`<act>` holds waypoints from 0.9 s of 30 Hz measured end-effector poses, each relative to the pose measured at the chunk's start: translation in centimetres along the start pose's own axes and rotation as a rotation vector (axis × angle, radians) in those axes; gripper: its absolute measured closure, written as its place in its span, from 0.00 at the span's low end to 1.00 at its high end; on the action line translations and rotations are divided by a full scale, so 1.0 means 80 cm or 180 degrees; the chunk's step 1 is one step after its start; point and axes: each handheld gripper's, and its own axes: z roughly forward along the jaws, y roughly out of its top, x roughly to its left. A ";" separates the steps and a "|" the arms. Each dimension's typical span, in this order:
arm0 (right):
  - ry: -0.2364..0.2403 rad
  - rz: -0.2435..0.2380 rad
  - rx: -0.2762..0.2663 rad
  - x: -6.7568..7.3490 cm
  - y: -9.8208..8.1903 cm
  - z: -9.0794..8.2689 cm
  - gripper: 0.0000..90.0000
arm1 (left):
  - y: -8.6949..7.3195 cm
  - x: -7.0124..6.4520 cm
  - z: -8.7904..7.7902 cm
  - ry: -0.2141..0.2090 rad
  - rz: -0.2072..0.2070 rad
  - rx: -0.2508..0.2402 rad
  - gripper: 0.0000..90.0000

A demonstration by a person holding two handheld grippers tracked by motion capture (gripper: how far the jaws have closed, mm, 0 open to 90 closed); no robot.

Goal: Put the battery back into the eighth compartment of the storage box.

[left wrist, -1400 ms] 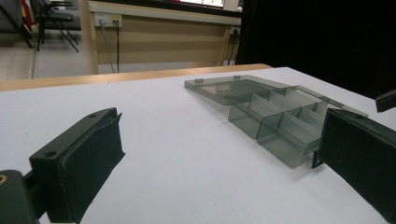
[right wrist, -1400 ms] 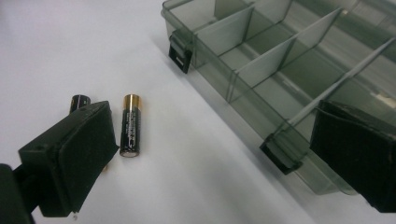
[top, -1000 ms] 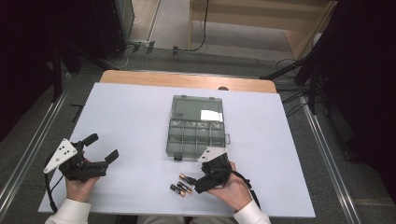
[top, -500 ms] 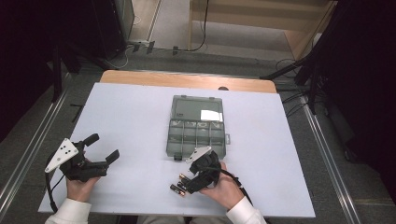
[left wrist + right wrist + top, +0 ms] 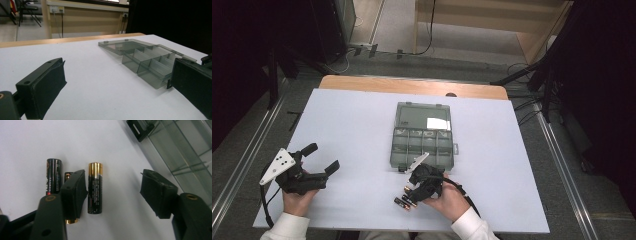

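Observation:
Three AA batteries (image 5: 404, 201) lie side by side on the white table, in front of a clear grey compartment box (image 5: 424, 145) whose lid (image 5: 430, 117) lies flat open. My right gripper (image 5: 413, 192) hovers low over them, open. In the right gripper view a black and gold battery (image 5: 95, 187) lies between the jaws close to the left one, a second battery (image 5: 53, 176) lies outside it, and a third (image 5: 67, 175) is partly hidden behind that jaw. My left gripper (image 5: 322, 157) rests at the table's front left, open and holding nothing.
The box (image 5: 150, 63) has several small compartments, all bare as far as I can see. Its latch tab (image 5: 139, 128) juts toward the batteries. A wooden strip (image 5: 412, 87) borders the table's far edge. Dark floor and cables lie beyond.
My right gripper has swung away from the box's front edge, down and to the left, and now straddles a battery. The left gripper has stayed put.

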 end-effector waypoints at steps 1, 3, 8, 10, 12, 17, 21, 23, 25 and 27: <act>0.0000 -0.0020 0.0015 0.001 0.001 -0.001 0.47 | 0.000 0.000 0.000 0.0000 -0.0001 -0.0001 0.00; 0.0004 -0.0083 0.0064 0.003 0.004 -0.001 0.52 | 0.000 0.000 0.000 -0.0003 0.0005 0.0001 0.00; 0.0026 -0.0130 0.0170 0.008 0.010 0.001 0.58 | 0.000 0.000 0.000 0.0000 0.0003 -0.0003 0.00; 0.0030 -0.0159 0.0235 0.010 0.013 0.003 0.63 | 0.000 0.000 0.000 -0.0002 0.0005 -0.0003 0.00; 0.0031 -0.0180 0.0333 0.011 0.015 0.005 0.68 | 0.000 0.000 0.000 -0.0004 0.0008 0.0001 0.00; 0.0045 -0.0164 0.0430 0.013 0.020 0.007 0.85 | 0.000 0.001 0.000 -0.0006 -0.0007 -0.0004 0.00; 0.0057 -0.0051 0.0470 0.012 0.022 0.007 0.86 | 0.000 0.001 0.000 -0.0003 -0.0008 -0.0004 0.00; 0.0052 -0.0006 0.0485 0.013 0.023 0.007 0.87 | 0.000 0.001 0.000 -0.0005 -0.0008 -0.0003 0.00; 0.0065 0.0016 0.0478 0.012 0.023 0.007 0.87 | 0.000 0.001 0.000 -0.0005 -0.0014 -0.0006 0.00; 0.0073 0.0017 0.0472 0.011 0.023 0.007 0.87 | 0.000 0.001 -0.001 -0.0005 -0.0017 -0.0007 0.00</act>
